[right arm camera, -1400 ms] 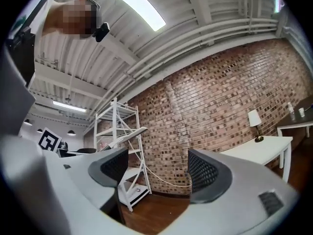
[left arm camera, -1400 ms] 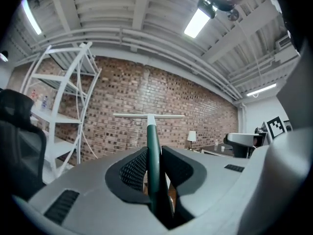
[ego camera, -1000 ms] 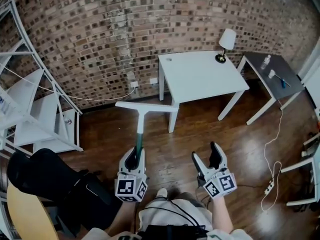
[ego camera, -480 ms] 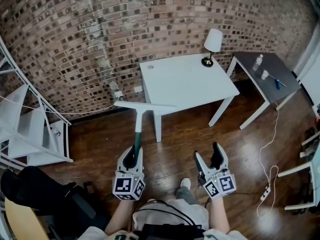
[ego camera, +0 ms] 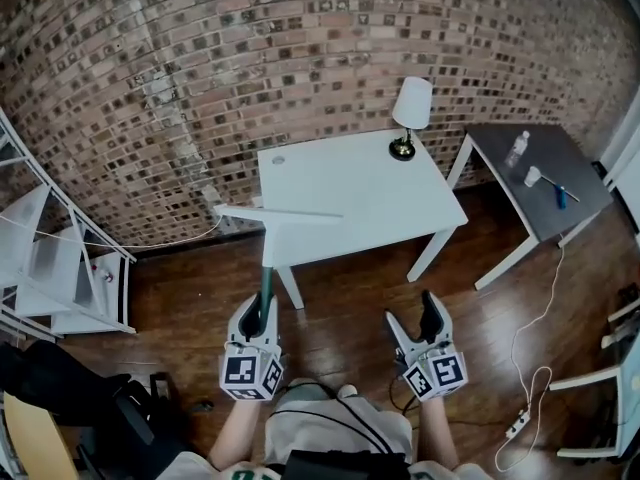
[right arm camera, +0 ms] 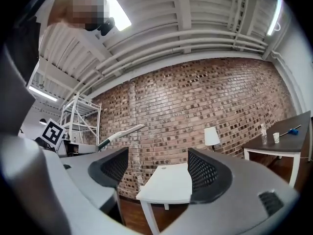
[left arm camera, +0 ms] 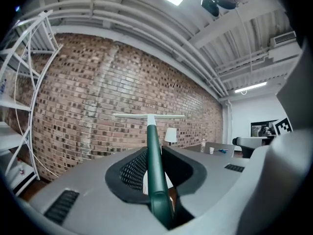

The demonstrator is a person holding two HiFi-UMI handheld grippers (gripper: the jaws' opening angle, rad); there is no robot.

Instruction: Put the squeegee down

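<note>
As the counter (ego camera: 350,193) drew nearer, left tongs (ego camera: 262,314) kept the squeegee (ego camera: 271,243) clamped; right tongs (ego camera: 419,324) stood open, empty; setdown remained pending.

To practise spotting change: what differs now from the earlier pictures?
The person carried the squeegee toward the white table; in the head view its blade now overlaps the table's edge. Unchanged: left hand-held gripper shut on its handle, right hand-held gripper open, empty.

A lamp (ego camera: 410,108) stands on the surface's (ego camera: 350,193) far right corner, before the brick wall (ego camera: 250,58). The squeegee (ego camera: 269,253) shows across its near left edge. Shelving (ego camera: 60,268) lies left, a second surface (ego camera: 580,163) right.
</note>
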